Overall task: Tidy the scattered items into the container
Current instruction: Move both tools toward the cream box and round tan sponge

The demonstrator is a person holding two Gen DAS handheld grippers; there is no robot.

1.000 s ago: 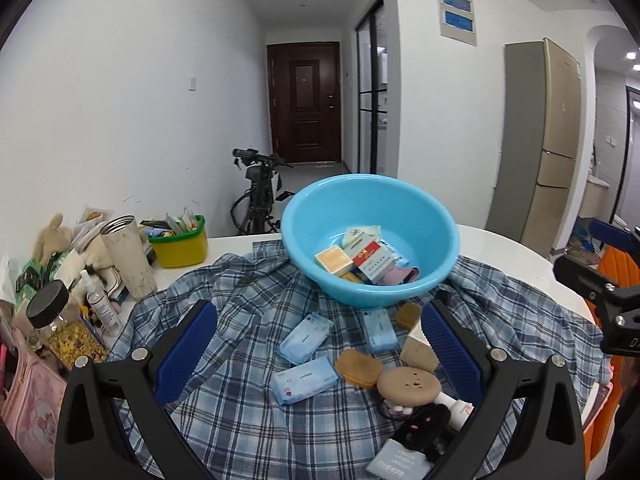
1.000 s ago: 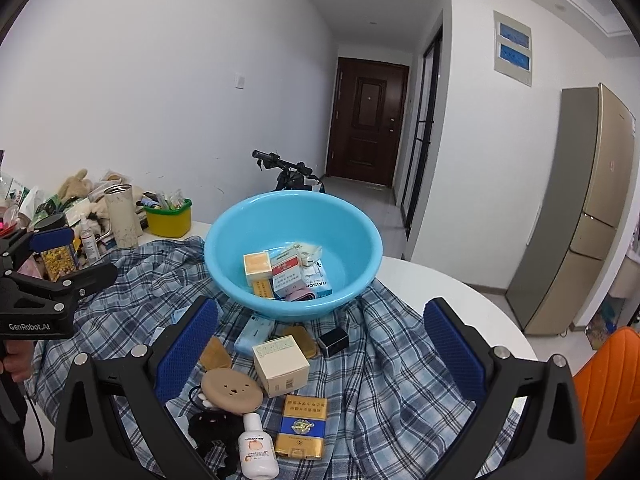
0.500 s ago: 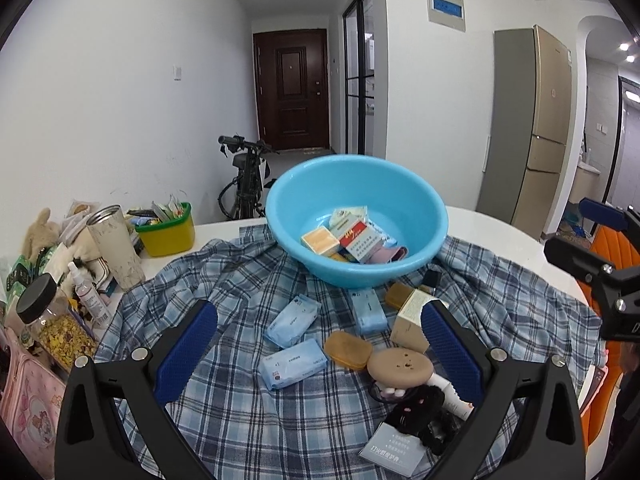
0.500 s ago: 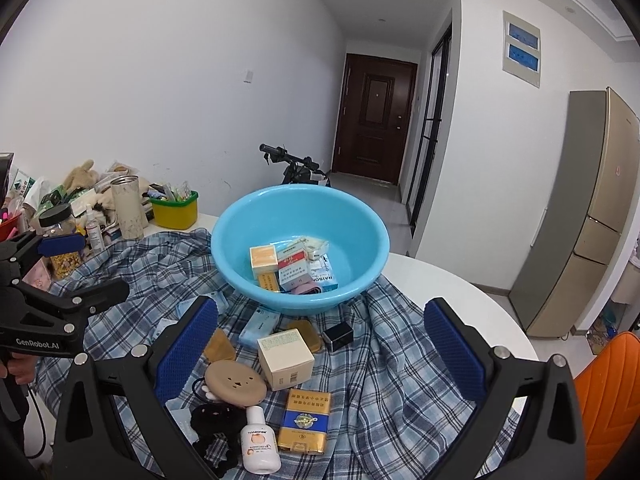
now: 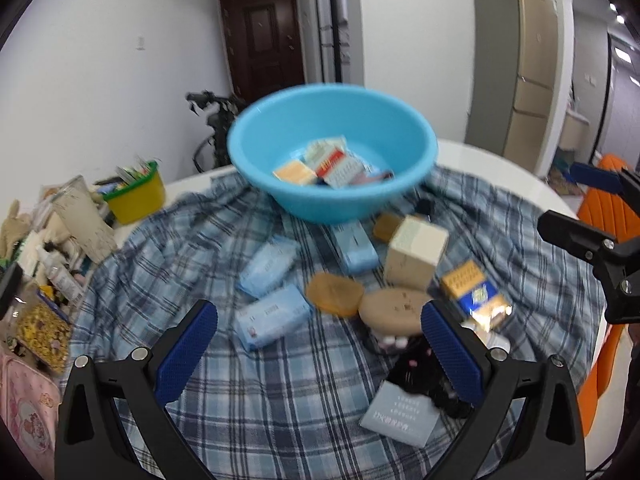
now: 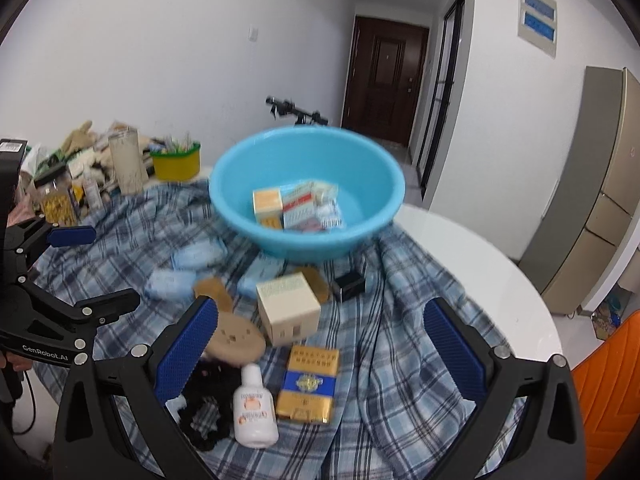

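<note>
A blue basin (image 5: 384, 132) (image 6: 372, 176) holding several small boxes stands on a plaid cloth (image 5: 248, 408). Scattered before it lie light-blue tissue packs (image 5: 272, 316), a cream box (image 5: 416, 252) (image 6: 288, 308), tan round pads (image 5: 394, 306), a gold-and-blue pack (image 6: 310, 384) (image 5: 474, 292), a white bottle (image 6: 254, 408), a small black box (image 6: 350, 286) and a dark fluffy item (image 5: 420, 368). My left gripper (image 5: 318, 354) hangs open above the tissue packs, holding nothing. My right gripper (image 6: 320, 356) is open over the gold pack, empty.
At the left of the white round table (image 6: 480, 256) stand a yellow-green tub (image 5: 136, 196), a tumbler (image 5: 86, 220), jars and plush toys. An orange chair (image 6: 608, 392) is at the right. A bicycle (image 6: 292, 110), a door and a fridge (image 5: 520, 68) lie behind.
Both grippers have pulled back and tilted down, so the scattered items sit larger and nearer in view. The gold pack now shows in the left wrist view. Nothing was taken hold of.
</note>
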